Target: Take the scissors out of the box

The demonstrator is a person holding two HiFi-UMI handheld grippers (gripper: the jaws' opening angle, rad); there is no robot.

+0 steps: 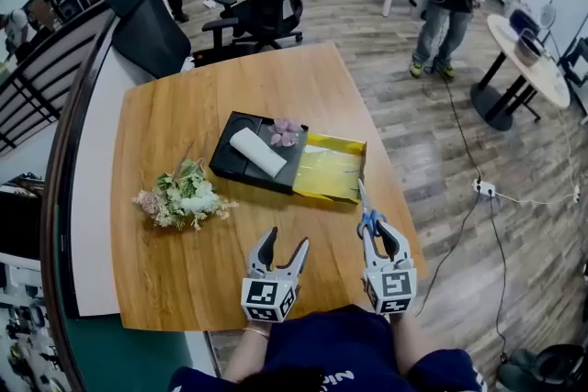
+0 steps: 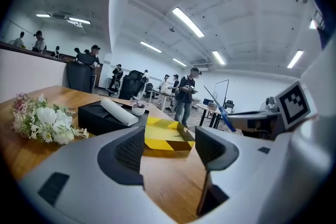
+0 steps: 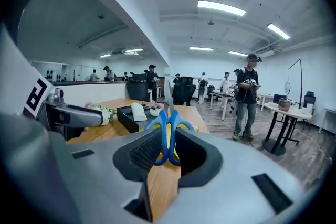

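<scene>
- Pinching the blue plastic handles, the right gripper held the scissors in the air just outside the box, thin metal blades pointing away; removal looked essentially done, with only setting them down left.
- The left gripper hung empty, fingers spread.
- The box was flat, black and rectangular, with a glossy yellow flap.

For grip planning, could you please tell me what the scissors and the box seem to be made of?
Scissors: glossy blue handles, likely plastic; thin grey blades with a pale sheen, probably metal. Box: matte black, crisp edges, perhaps cardboard or plastic; cannot tell which. Its yellow part looks shiny, maybe film or foil.
</scene>
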